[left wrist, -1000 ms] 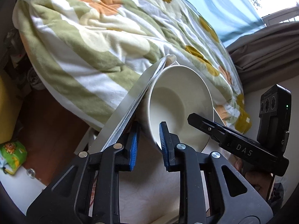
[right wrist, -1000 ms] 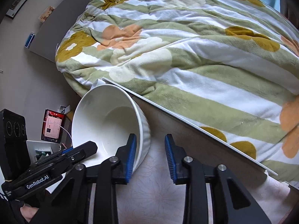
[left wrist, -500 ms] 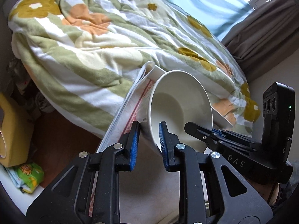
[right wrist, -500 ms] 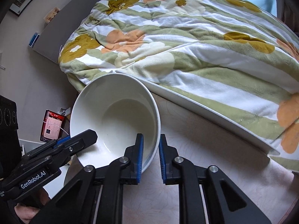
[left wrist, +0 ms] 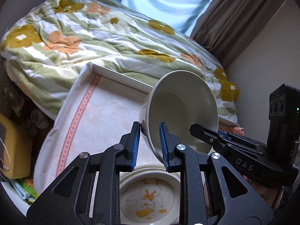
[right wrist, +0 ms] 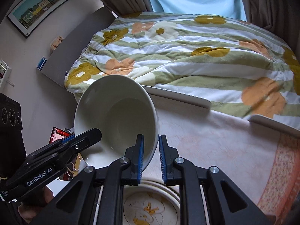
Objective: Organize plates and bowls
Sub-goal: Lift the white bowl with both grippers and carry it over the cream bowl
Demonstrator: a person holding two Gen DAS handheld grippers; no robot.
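A plain white bowl (left wrist: 180, 108) is held in the air between both grippers, tilted with its mouth toward the cameras; it also shows in the right wrist view (right wrist: 116, 112). My left gripper (left wrist: 149, 146) is shut on the bowl's left rim. My right gripper (right wrist: 151, 157) is shut on its right rim and also appears at the right of the left wrist view (left wrist: 221, 138). Below the bowl lies a cream plate with yellow flower print (left wrist: 148, 198), seen too in the right wrist view (right wrist: 150, 206).
A table covered with a pale cloth with an orange border (left wrist: 97, 112) stands against a bed with a green, white and orange floral blanket (right wrist: 187, 56). A yellow box (left wrist: 13, 146) sits low left. A red device (right wrist: 58, 134) lies beyond the table's left edge.
Both grippers have lifted the bowl and drawn it back over the table. The flower plate has come into view below. The right gripper closed on the rim a second ago.
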